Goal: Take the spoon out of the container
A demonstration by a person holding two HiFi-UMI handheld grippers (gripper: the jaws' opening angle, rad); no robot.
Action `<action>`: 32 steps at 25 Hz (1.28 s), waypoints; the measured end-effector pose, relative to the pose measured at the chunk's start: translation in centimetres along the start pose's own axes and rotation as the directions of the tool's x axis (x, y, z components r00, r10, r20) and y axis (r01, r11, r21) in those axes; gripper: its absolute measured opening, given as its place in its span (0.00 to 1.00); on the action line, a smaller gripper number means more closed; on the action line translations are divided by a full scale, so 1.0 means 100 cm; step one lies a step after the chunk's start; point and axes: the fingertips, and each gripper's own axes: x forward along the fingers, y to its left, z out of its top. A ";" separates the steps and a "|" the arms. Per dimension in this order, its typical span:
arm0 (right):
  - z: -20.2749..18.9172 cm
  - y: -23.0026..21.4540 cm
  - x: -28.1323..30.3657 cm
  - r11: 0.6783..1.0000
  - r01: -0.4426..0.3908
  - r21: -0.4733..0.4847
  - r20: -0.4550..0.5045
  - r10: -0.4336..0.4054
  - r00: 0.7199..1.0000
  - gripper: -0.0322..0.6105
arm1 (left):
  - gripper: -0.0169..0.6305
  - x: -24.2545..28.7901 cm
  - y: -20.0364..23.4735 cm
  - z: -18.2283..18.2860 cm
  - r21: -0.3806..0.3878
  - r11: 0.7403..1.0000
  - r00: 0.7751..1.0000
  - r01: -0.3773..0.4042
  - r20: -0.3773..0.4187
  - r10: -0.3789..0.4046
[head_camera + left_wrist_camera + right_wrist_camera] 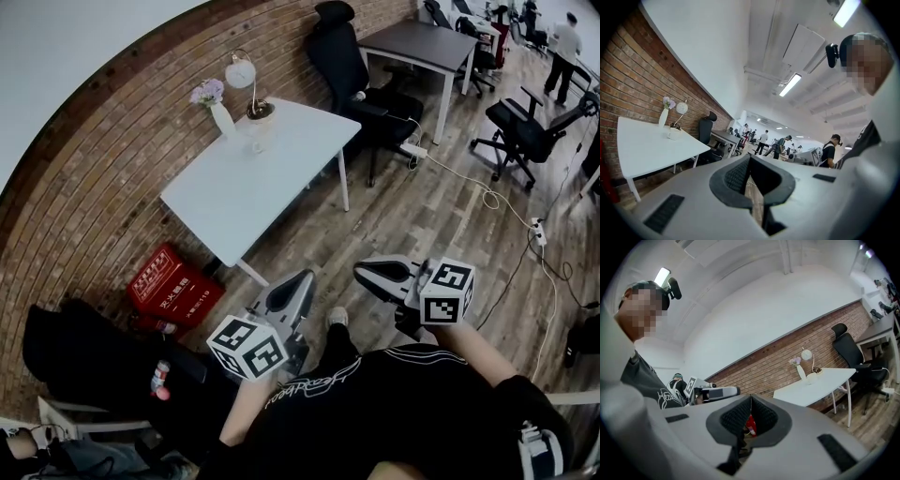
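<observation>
Brick wall and wood-plank floor frame a white rectangular table [253,187], well apart from the person. At its far end stand a slim white vase of lilac flowers [221,118], a round white globe lamp [240,72] and a small white round container [260,116]. The spoon is presumably inside it, though it is too small to make out. Left gripper [300,283] and right gripper [364,272] hang at waist level, each with jaws pressed together on nothing, likely because the table has not yet been approached.
</observation>
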 end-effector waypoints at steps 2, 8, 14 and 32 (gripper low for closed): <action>0.009 -0.026 0.021 1.000 0.007 0.005 -0.002 -0.007 1.000 0.05 | 0.03 0.015 0.030 0.012 -0.005 1.000 1.000 0.003 0.002 -0.003; 0.054 -0.112 0.102 0.999 0.030 0.027 -0.006 -0.030 1.000 0.05 | 0.03 0.063 0.133 0.072 -0.007 1.000 1.000 0.009 0.012 -0.009; 0.105 -0.187 0.182 0.999 0.043 0.027 0.002 -0.043 0.999 0.05 | 0.04 0.105 0.235 0.133 -0.018 1.000 1.000 0.003 0.023 -0.003; 0.141 -0.309 0.273 0.999 0.008 0.054 -0.038 -0.006 0.999 0.05 | 0.15 0.168 0.386 0.171 -0.068 0.990 0.992 -0.122 0.030 0.124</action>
